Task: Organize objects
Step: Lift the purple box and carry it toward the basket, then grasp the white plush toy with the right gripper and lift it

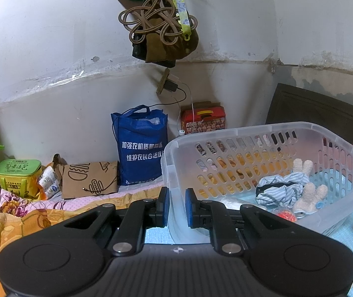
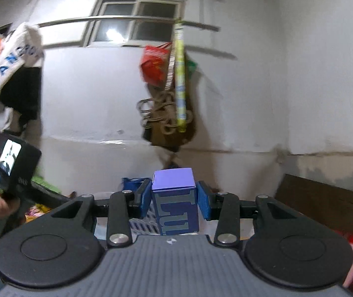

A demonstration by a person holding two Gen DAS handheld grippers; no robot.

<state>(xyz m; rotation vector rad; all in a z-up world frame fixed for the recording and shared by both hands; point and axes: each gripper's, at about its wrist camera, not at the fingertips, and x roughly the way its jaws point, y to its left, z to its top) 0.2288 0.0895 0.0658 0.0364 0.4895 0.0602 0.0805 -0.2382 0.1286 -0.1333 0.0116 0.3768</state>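
Right hand-held gripper (image 2: 174, 199) clamps a purple box (image 2: 175, 198).
Left hand-held gripper (image 1: 177, 204), parted, straddles the basket (image 1: 226, 133) corner.

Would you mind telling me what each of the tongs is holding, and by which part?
The right tongs grip a small purple cardboard box by its two side faces; the left tongs hold nothing.

A worn white wall (image 1: 53, 57) with peeling lower paint, a small barred window (image 2: 137, 19) reflecting light, and a dark wooden headboard (image 1: 319, 113) beside it.
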